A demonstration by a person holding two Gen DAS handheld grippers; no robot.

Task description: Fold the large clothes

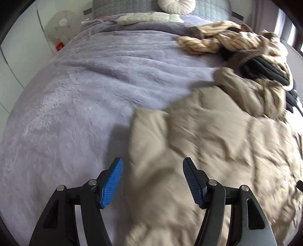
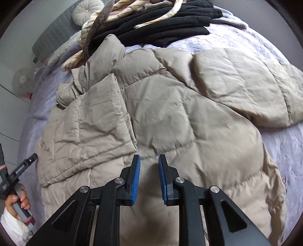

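Note:
A beige quilted puffer jacket [image 2: 170, 117] lies spread on the bed, one sleeve [image 2: 244, 90] stretched to the right and its left front panel [image 2: 89, 130] folded over the body. In the left wrist view the jacket [image 1: 208, 142] is blurred and fills the lower right. My left gripper [image 1: 152, 164] is open wide and empty, hovering over the jacket's left edge. My right gripper [image 2: 149, 158] is open with a narrow gap and empty, just above the jacket's lower middle. The left gripper's body [image 2: 20, 168] shows at the far left of the right wrist view, held in a hand.
The bed has a lilac plush blanket [image 1: 85, 85]. A pile of black [image 2: 170, 24] and striped cream clothes [image 1: 227, 41] lies beyond the jacket. A round cushion [image 2: 86, 11] and grey headboard [image 2: 53, 36] are at the far end. A white fan [image 1: 60, 26] stands beside the bed.

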